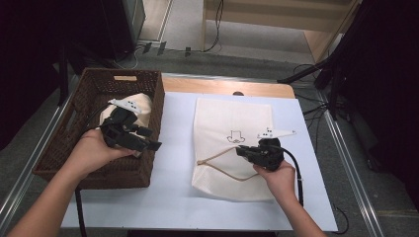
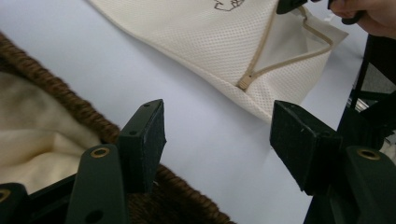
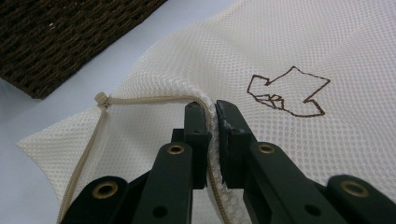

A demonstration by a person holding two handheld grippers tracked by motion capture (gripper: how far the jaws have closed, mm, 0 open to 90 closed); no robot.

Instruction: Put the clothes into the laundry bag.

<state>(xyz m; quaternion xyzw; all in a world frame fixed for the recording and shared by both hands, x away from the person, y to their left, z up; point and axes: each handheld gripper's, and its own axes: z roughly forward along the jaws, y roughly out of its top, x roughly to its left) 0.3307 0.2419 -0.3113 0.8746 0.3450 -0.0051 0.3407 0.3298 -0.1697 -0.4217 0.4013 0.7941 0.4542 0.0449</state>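
- Both tongs are busy: the right gripper [image 1: 248, 152] is pinching the upper layer of a cream mesh laundry bag [image 1: 230, 123] at its zipped opening, jaws clenched on a fold of the fabric, while the left gripper [image 1: 148, 139] is hanging over the right-hand edge of a wicker basket [image 1: 59, 148] with its jaws released and nothing between them.
- In the right gripper view, the right gripper [image 3: 211, 109] is squeezing the mesh edge beside the tan zipper tape [image 3: 149, 99], lifting the mouth of the bag a little off the table.
- In the left gripper view, the left gripper [image 2: 219, 126] is facing across the pale tabletop [image 2: 196, 154] towards the bag's open mouth [image 2: 285, 46].
- The bag is lying flat in the middle of the white table, well apart from the basket, with its opening towards the person.
- Judging progress: the bag looks unzipped and held open, yet it is lying flat, apparently empty; a cream garment [image 1: 141, 104] is sitting bunched in the basket, so loading appears to be still ahead.
- The bag is fine honeycomb netting, soft and floppy, printed with a small brown arrow outline [image 3: 287, 92].
- The basket is dark brown woven wicker, rectangular, stiff, with a cut-out handle slot in its far wall.
- The garment looks soft and crumpled; its type is unclear.
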